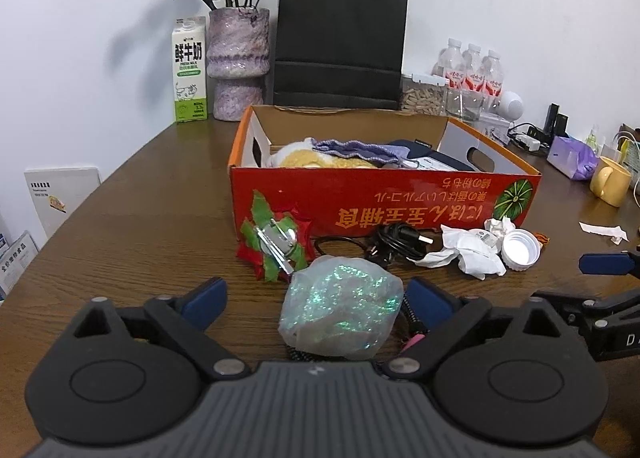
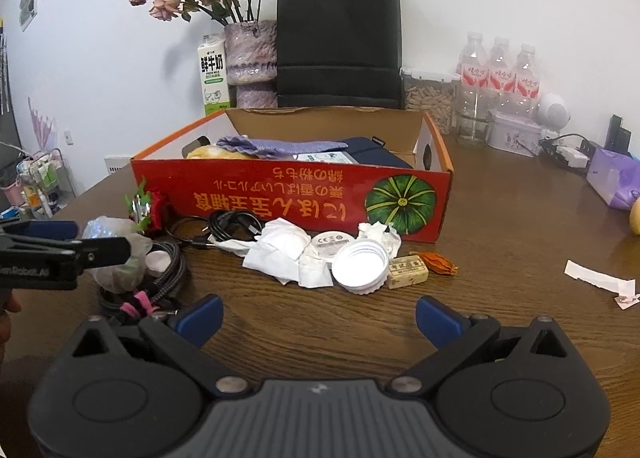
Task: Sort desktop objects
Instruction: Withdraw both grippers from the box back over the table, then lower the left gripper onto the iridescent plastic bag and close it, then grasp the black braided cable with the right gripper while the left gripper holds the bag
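Note:
In the left wrist view, my left gripper (image 1: 316, 298) is open around a crumpled iridescent plastic bag (image 1: 340, 310) lying on the wooden table. Its right pad sits close to the bag and its left pad stands apart. A braided cable with a pink tie (image 2: 152, 290) lies under the bag. Behind it are a red-green bow (image 1: 276, 246), a black plug cable (image 1: 392, 242), crumpled tissue (image 1: 464, 254) and a white lid (image 1: 520, 248). My right gripper (image 2: 319, 318) is open over bare table, just short of the lid (image 2: 362, 266). The red cardboard box (image 1: 384, 198) holds a plush toy, purple cloth and a dark pouch.
A milk carton (image 1: 190, 70), flower vase (image 1: 238, 62), black paper bag (image 1: 340, 38), water bottles (image 1: 472, 66) and pellet jar (image 1: 422, 94) line the back wall. A yellow mug (image 1: 610, 180), purple tissue pack (image 2: 616, 178), paper slip (image 2: 600, 282), small tan box (image 2: 408, 272) and dried orange husk (image 2: 440, 262) lie right.

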A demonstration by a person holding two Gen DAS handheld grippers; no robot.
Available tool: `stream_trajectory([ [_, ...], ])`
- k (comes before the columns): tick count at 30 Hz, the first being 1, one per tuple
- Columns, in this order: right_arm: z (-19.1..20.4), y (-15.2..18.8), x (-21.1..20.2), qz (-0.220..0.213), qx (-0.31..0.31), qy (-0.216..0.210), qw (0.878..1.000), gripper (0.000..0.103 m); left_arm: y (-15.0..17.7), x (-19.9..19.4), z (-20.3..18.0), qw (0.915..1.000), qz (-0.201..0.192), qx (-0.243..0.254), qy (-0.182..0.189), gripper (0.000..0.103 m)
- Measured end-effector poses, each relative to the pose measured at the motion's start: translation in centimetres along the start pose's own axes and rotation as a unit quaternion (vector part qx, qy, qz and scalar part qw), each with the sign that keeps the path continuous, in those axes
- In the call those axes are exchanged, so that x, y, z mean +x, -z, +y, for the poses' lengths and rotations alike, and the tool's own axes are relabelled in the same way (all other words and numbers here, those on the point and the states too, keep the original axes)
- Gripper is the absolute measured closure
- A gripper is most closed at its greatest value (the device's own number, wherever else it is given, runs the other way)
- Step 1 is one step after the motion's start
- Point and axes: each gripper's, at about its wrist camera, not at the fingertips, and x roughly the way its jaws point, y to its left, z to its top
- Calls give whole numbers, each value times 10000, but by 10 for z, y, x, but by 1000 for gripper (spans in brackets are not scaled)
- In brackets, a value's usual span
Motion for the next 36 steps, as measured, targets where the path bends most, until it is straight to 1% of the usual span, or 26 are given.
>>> stream_trajectory([
  [1,0,0,1,8,-9,-13,10000,0,0,1,-1,10000,5,6,20,11],
  [2,1,0,1,17,-21,-26,10000,0,0,3,-2,10000,16,19,48,18],
  [3,1,0,2,24,-30,-36,10000,0,0,4,-2,10000,38,23,67,22],
  [4,1,0,3,33,-33,-44,10000,0,0,6,-2,9999,69,18,93,24],
  [6,2,0,3,42,-39,-48,10000,0,1,9,-3,9998,137,28,167,42],
  [7,2,0,4,47,-39,-53,10000,0,2,11,-3,9997,175,23,191,47],
  [8,2,0,4,50,-41,-55,10000,0,3,12,-3,9996,197,16,194,49],
  [9,3,0,4,51,-46,-57,10000,0,3,12,-3,9997,176,16,194,54],
  [11,4,0,3,50,-62,-78,9999,0,3,8,-3,9997,123,4,212,57],
  [23,31,-7,2,-4,-314,-298,9991,0,-1,-16,13,9999,-123,-36,12,57],
  [28,51,-12,5,5,-513,-458,9976,0,2,-25,31,9997,-154,-136,-162,57],
  [36,96,-18,21,146,-921,-848,9920,0,8,-39,59,9988,-197,-255,-374,57],
])
